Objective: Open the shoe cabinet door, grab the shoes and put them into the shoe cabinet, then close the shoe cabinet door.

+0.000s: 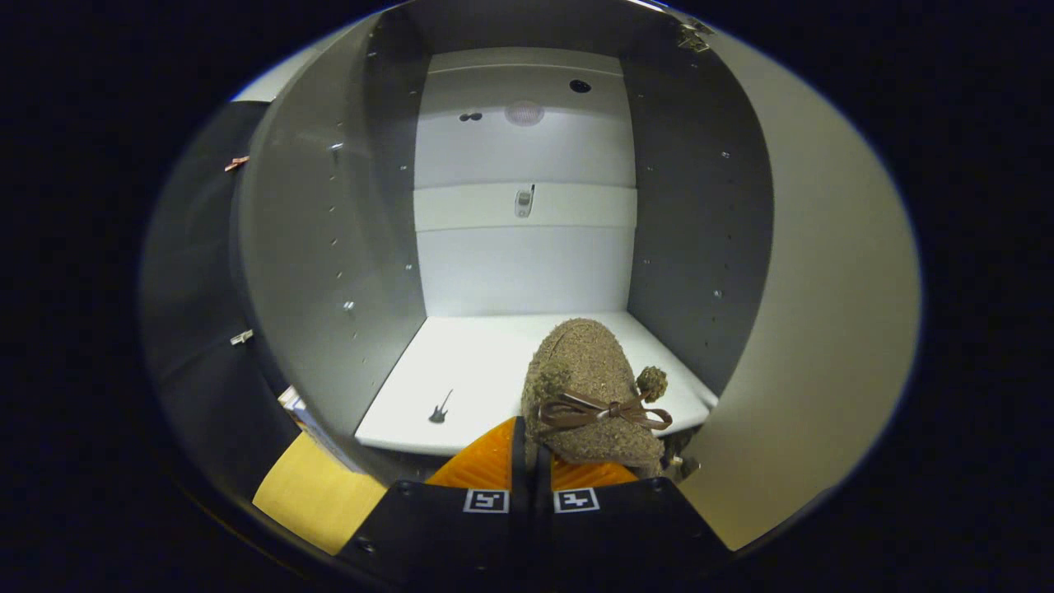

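hand-held gripper (531, 461) with fingers drawn together, clamped on one fuzzy brown shoe (591, 391) held just over the front lip, at 5 o'clock of the open shoe cabinet's one white shelf (461, 362). likely risk: thin heel grip could slip, tipping the shoe off the lip.

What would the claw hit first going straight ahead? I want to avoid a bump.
Probably the cabinet's back wall. The claw, shut on the fuzzy shoe, points over the shelf; depth is unclear.
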